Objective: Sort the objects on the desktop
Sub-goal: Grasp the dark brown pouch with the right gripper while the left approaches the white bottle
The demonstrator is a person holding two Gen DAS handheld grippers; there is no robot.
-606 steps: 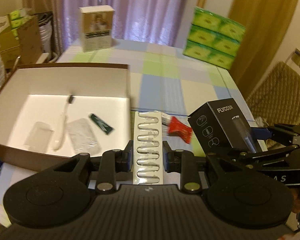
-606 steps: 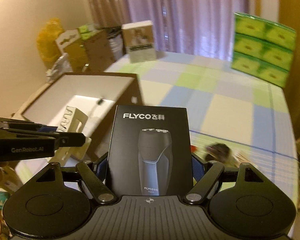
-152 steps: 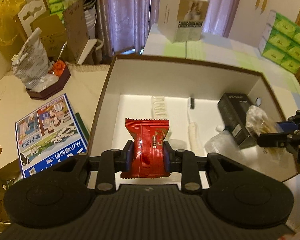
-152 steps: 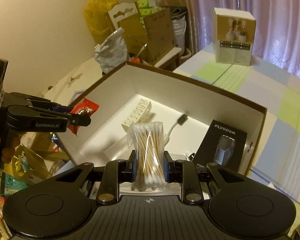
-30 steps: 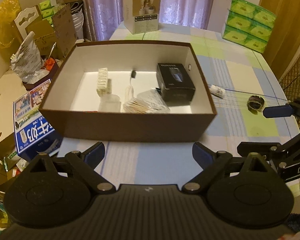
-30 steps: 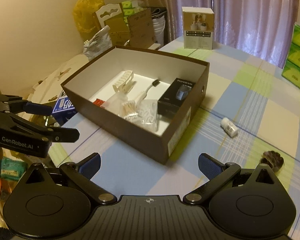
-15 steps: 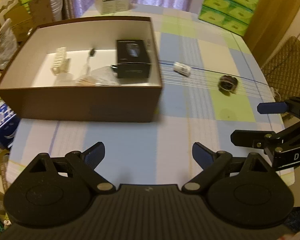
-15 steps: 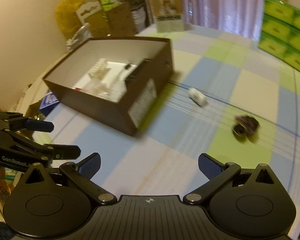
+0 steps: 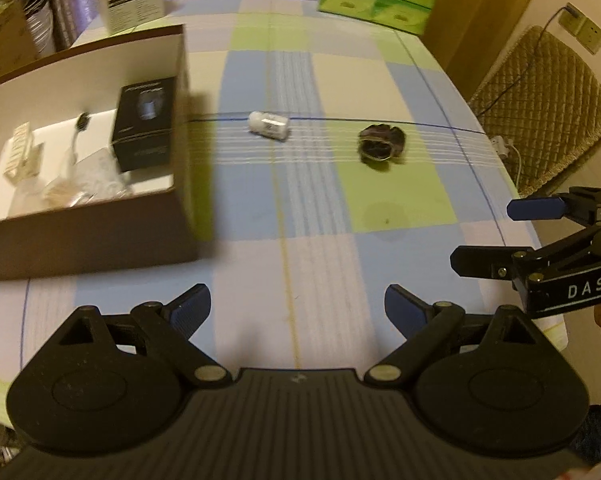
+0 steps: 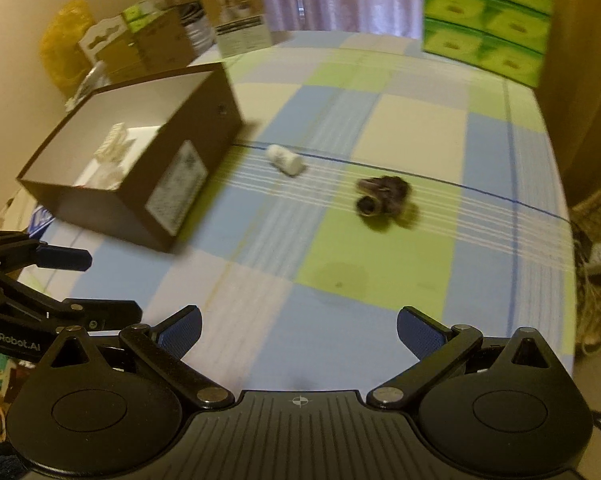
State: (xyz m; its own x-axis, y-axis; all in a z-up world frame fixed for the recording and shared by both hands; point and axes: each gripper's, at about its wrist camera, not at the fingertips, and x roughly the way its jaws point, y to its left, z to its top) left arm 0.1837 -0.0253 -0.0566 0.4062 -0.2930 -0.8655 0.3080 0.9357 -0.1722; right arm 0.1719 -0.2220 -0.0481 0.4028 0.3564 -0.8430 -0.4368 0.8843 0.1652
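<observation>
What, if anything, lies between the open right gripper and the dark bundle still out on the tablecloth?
Nothing visible does. The right gripper has its jaws spread above bare checked tablecloth, and the dark bundle lies ahead of it in the open. The small white bottle sits off to the left, nearer the brown box.

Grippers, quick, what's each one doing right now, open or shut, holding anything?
Left gripper: jaws wide open, holding nothing.
Right gripper: jaws wide open, holding nothing.
</observation>
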